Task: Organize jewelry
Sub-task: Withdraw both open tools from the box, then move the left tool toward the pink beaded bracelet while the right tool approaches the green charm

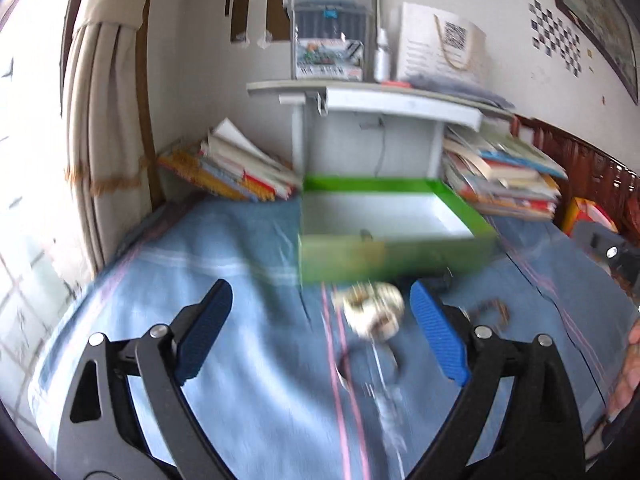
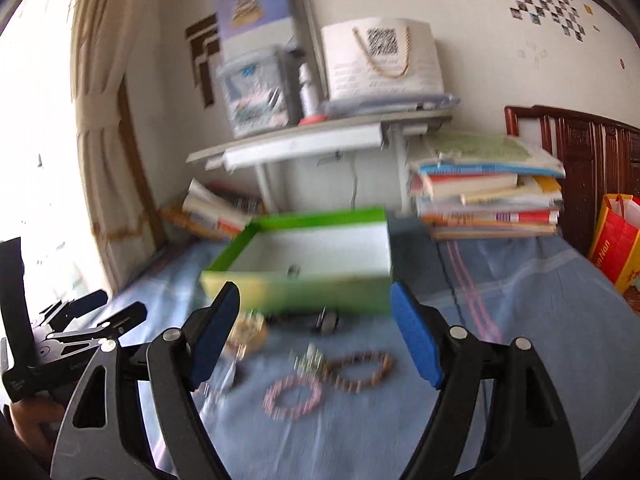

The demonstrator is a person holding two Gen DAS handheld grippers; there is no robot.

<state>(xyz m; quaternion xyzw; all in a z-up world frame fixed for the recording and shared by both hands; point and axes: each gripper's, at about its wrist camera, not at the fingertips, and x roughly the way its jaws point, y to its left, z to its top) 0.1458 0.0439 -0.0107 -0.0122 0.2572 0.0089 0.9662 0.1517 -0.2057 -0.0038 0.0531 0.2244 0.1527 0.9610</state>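
- Jewelry lies loose on the blue bedcover point(image 2: 540, 320), in front of the green box point(image 2: 304, 276): a pink bead bracelet point(image 2: 292, 396), a brown bead bracelet point(image 2: 360, 370) touching it on its right, and a pale beaded bracelet point(image 1: 374, 310) further left. All are blurred.
- A thin chain-like piece point(image 1: 386, 384) trails toward the camera from the pale bracelet; its details cannot be made out.
- A small dark item point(image 2: 328, 322) sits just in front of the box's near wall.
- The green box stands open, white inside, with one small dark object point(image 2: 293, 270) against its near wall.
- Left gripper point(image 1: 320, 332) hovers over the cover with its jaws wide apart; the pale bracelet shows between them, untouched.
- Right gripper point(image 2: 316, 340) also has its jaws spread apart, the pink and brown bracelets lying between the blue pads point(image 2: 416, 340), unclamped.
- Behind the box stand a white shelf point(image 2: 312, 140) and stacks of books point(image 2: 488, 196) on either side.
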